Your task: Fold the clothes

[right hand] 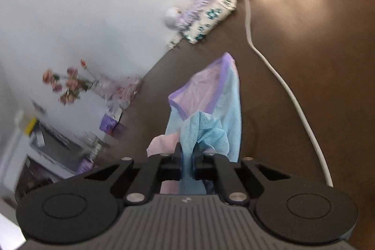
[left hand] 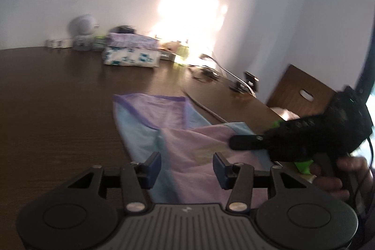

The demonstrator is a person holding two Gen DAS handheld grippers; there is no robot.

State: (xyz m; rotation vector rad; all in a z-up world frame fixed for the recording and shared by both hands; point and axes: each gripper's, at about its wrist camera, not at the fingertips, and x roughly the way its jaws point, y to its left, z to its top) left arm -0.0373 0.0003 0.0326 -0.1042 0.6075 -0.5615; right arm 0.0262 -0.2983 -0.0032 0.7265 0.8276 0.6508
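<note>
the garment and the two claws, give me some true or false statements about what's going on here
1. The right claw is shut on blue fabric of the garment. True.
2. The left claw grips the garment as well. False: its jaws stand wide apart with the cloth only lying between and beyond them.
3. The garment is pink and light blue with purple trim. True.
4. The garment hangs on the chair. False: it lies on the dark wooden table.
5. A white cable runs across the table beside the garment. True.
</note>
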